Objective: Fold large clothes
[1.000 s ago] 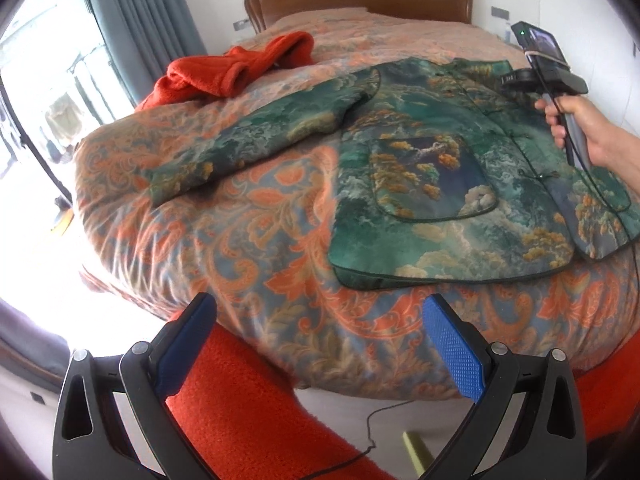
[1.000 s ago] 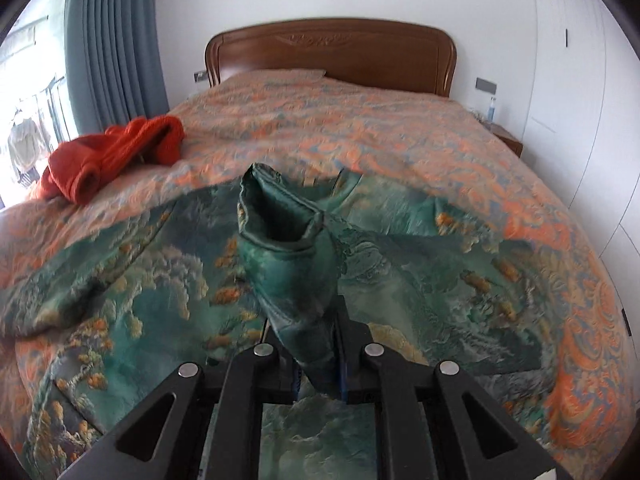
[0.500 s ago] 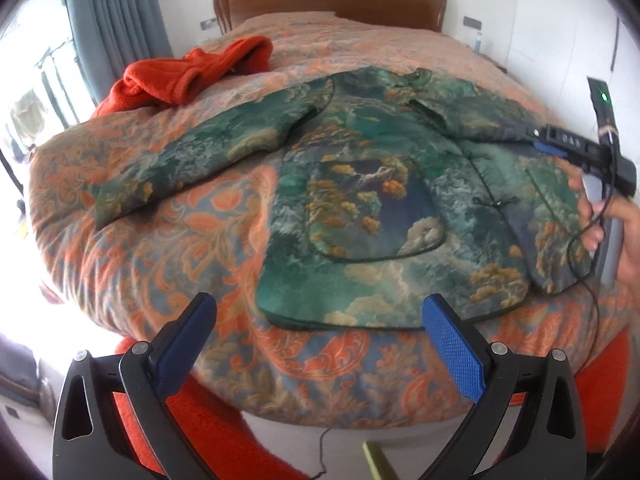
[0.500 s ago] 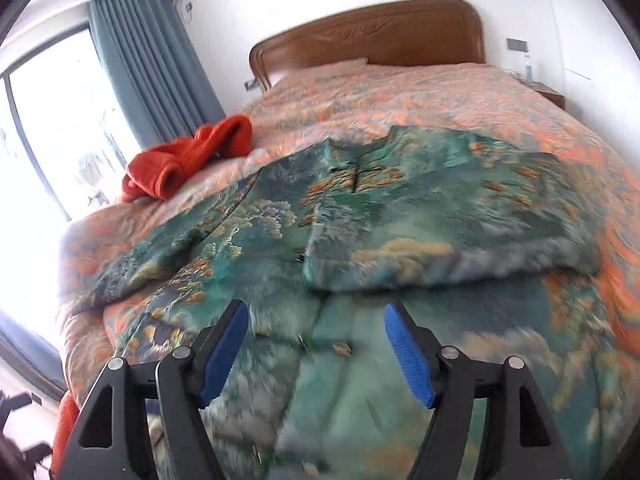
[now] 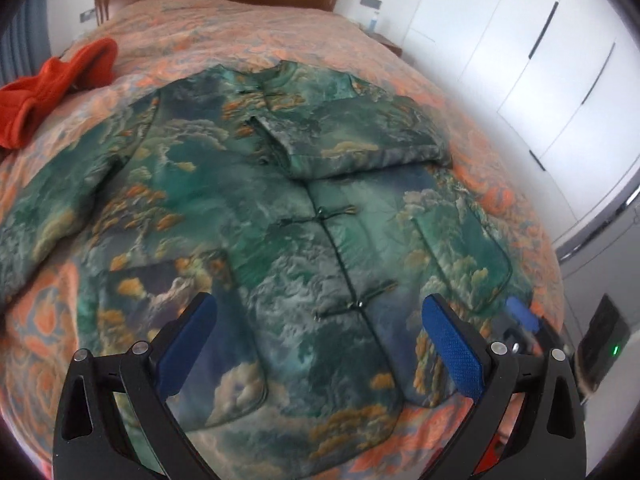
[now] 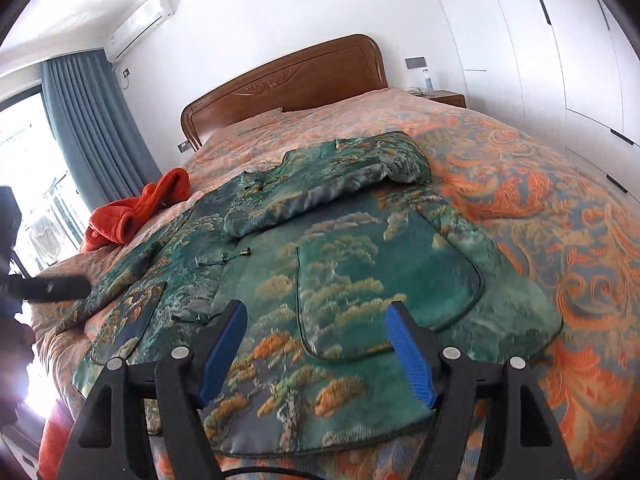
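A green jacket [image 5: 280, 220] with a cloud and tree pattern lies front up on the bed, its knot buttons fastened. One sleeve [image 5: 360, 140] is folded across the chest [image 6: 320, 192]. The other sleeve [image 5: 52, 200] stretches out flat to the left. My left gripper [image 5: 318, 308] hovers open over the hem near the button line, with nothing between its fingers. My right gripper [image 6: 316, 312] is open above the jacket [image 6: 360, 272], over its lower pocket, also with nothing in it. One of its blue pads [image 5: 520, 316] shows at the lower right of the left wrist view.
An orange-red garment [image 5: 52, 84] lies bunched at the far left of the patterned bedspread [image 6: 540, 200]. The wooden headboard [image 6: 288, 84] is at the back. White wardrobe doors [image 5: 520, 60] run along the right, and a curtained window [image 6: 88, 128] is on the left.
My right gripper opened and let go of the sleeve, which now lies folded across the chest, then drew back toward the hem. My left gripper swung from the bed's left side to over the jacket.
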Action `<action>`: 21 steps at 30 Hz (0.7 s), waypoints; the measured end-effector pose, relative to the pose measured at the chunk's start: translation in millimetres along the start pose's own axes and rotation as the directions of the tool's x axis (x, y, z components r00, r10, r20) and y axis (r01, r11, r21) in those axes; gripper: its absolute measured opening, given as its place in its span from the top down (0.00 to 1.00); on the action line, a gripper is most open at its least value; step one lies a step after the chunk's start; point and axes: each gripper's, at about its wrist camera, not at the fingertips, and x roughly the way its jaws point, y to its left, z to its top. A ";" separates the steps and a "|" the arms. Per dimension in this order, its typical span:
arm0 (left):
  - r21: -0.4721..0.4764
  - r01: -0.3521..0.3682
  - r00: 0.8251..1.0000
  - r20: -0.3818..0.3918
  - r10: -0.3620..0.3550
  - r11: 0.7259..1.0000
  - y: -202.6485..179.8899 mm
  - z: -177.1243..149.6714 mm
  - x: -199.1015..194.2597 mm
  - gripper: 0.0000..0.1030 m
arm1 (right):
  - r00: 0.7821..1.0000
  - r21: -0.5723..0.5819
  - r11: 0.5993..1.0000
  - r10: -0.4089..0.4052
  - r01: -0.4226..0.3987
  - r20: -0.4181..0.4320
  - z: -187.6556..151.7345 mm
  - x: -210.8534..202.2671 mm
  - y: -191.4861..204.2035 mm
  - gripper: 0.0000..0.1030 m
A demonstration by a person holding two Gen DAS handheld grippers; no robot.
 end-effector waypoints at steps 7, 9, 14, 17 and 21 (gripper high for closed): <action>-0.150 0.109 0.990 -0.076 -0.121 0.983 26.4 68.7 51.7 0.01 | 1.000 -0.090 0.996 -0.010 0.012 0.030 -35.2 -6.1 13.8 0.29; -0.163 0.107 0.988 -0.089 -0.123 0.981 28.1 86.3 69.8 0.01 | 0.998 -0.124 0.992 -0.003 0.010 0.061 -39.9 -9.1 17.3 0.29; -0.208 0.052 0.992 -0.105 -0.075 0.977 32.5 118.3 120.0 0.01 | 0.998 -0.154 0.988 0.012 -0.003 0.058 -44.0 -4.4 16.3 0.29; -0.218 -0.031 0.991 -0.137 0.001 0.975 33.4 125.6 152.5 0.17 | 0.999 -0.145 0.989 0.016 -0.010 0.046 -47.3 -2.8 12.1 0.29; -0.191 -0.108 0.974 -0.219 0.065 0.976 28.3 134.0 178.9 0.78 | 0.998 -0.145 0.989 0.014 -0.006 0.054 -49.3 -4.3 10.2 0.29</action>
